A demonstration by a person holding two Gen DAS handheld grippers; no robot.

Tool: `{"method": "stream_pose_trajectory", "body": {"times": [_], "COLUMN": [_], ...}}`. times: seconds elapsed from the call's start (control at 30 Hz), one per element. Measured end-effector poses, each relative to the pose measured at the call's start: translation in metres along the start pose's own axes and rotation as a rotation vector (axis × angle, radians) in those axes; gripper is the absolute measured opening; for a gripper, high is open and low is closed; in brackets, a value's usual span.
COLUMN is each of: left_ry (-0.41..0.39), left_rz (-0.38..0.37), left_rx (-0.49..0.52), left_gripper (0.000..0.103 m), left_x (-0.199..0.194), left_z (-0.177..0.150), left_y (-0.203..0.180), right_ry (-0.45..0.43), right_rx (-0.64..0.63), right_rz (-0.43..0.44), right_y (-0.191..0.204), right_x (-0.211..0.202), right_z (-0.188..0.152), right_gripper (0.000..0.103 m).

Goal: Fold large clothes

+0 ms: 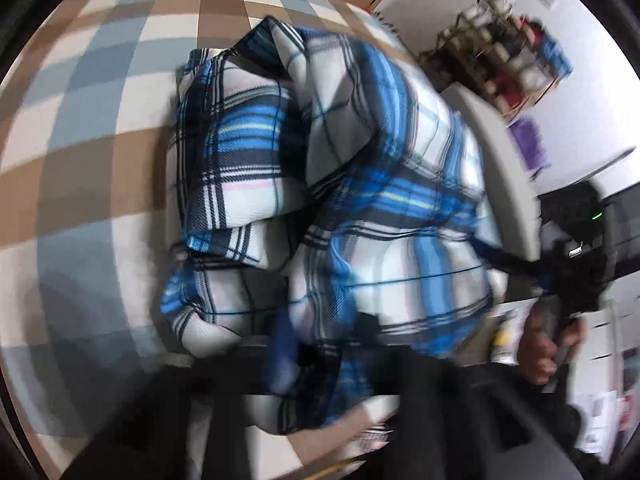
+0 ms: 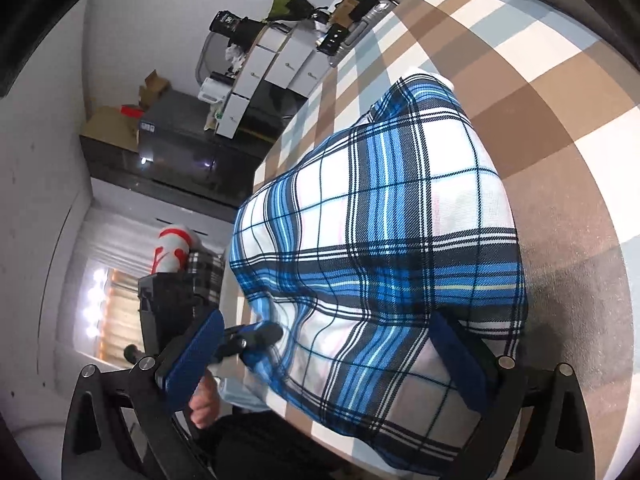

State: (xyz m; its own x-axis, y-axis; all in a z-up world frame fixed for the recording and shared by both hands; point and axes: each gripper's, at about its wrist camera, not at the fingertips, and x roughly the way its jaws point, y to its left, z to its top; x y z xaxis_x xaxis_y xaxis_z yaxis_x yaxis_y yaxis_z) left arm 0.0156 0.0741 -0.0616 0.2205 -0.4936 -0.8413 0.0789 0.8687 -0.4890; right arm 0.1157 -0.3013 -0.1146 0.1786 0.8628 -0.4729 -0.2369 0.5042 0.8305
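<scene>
The left gripper [image 2: 256,340] points steeply down at the near edge of the blue plaid garment [image 2: 380,248], its jaws closed on the cloth's edge (its own view is smeared, one blue finger [image 1: 282,344] barely legible against the fabric). A hand [image 2: 204,404] shows just below it. The right gripper [image 2: 328,354] tilts more gently downward, its blue fingers [image 2: 192,360] standing wide apart, the garment lying between and under them without either pad pressing it. From the left view, the hand [image 1: 544,352] on the right gripper's handle is visible. The garment lies bunched in thick folds on a checked brown, grey and white cover [image 2: 540,80], one corner hanging over the near edge.
</scene>
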Motion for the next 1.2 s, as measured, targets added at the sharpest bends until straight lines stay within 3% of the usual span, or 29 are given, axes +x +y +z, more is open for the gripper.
{"method": "stream_pose_trajectory", "body": {"times": [0.13, 0.2, 0.3, 0.37, 0.47, 0.57, 0.73, 0.77, 0.87, 0.9, 0.97, 1.0, 1.03, 1.07, 1.13, 1.17, 1.2], "left_ry": [-0.064, -0.108, -0.167, -0.191, -0.145, -0.129, -0.205, -0.203, -0.159, -0.155, -0.143, -0.146, -0.144, -0.127, -0.106, -0.102, -0.102], "left_rz": [-0.082, -0.158, -0.196, -0.188, -0.121, -0.127, -0.154, -0.153, -0.145, -0.148, -0.154, -0.159, -0.161, -0.157, -0.147, -0.152, -0.17], "left_rx": [0.008, 0.018, 0.07, 0.071, 0.027, 0.002, 0.065, 0.069, 0.047, 0.033, 0.038, 0.039, 0.034, 0.035, 0.054, 0.054, 0.054], "left_gripper": [0.001, 0.001, 0.0, 0.0, 0.0, 0.0, 0.001, 0.005, 0.039, 0.041, 0.041, 0.041, 0.041, 0.04, 0.024, 0.009, 0.009], "left_x": [-0.028, -0.048, -0.066, -0.066, -0.037, -0.021, -0.043, -0.042, -0.031, -0.027, -0.02, -0.018, -0.015, -0.007, -0.003, -0.001, -0.002], "left_z": [-0.013, -0.014, -0.015, -0.021, -0.023, -0.032, -0.038, -0.039, -0.036, -0.035, -0.028, -0.026, -0.024, -0.019, -0.019, -0.017, -0.017], "left_y": [0.008, 0.004, 0.001, 0.011, 0.033, 0.048, 0.036, 0.035, 0.042, 0.046, 0.038, 0.038, 0.039, 0.031, 0.033, 0.028, 0.029], "right_ry": [-0.004, -0.002, -0.007, -0.011, -0.029, -0.063, 0.113, 0.129, 0.195, 0.237, 0.303, 0.307, 0.318, 0.318, 0.26, 0.239, 0.23], "right_rx": [-0.035, -0.066, -0.113, -0.129, -0.153, -0.286, -0.431, -0.449, -0.548, -0.567, -0.582, -0.582, -0.588, -0.585, -0.517, -0.485, -0.459], "right_rz": [-0.027, -0.061, -0.108, -0.13, -0.141, -0.242, -0.413, -0.451, -0.601, -0.648, -0.773, -0.815, -0.834, -0.843, -0.819, -0.801, -0.785], "right_y": [0.006, 0.012, 0.021, 0.026, 0.043, 0.087, 0.145, 0.154, 0.17, 0.169, 0.158, 0.154, 0.152, 0.153, 0.158, 0.161, 0.163], "right_x": [-0.001, 0.002, 0.006, 0.008, 0.007, 0.013, 0.078, 0.093, 0.138, 0.155, 0.18, 0.185, 0.19, 0.191, 0.179, 0.173, 0.17], "right_z": [-0.002, -0.004, -0.007, -0.009, -0.006, 0.001, 0.027, 0.033, 0.045, 0.048, 0.05, 0.051, 0.054, 0.057, 0.068, 0.072, 0.075], "right_gripper": [0.103, 0.103, 0.103, 0.103, 0.103, 0.103, 0.103, 0.103, 0.102, 0.098, 0.072, 0.041, 0.022, 0.02, 0.014, 0.014, 0.013]}}
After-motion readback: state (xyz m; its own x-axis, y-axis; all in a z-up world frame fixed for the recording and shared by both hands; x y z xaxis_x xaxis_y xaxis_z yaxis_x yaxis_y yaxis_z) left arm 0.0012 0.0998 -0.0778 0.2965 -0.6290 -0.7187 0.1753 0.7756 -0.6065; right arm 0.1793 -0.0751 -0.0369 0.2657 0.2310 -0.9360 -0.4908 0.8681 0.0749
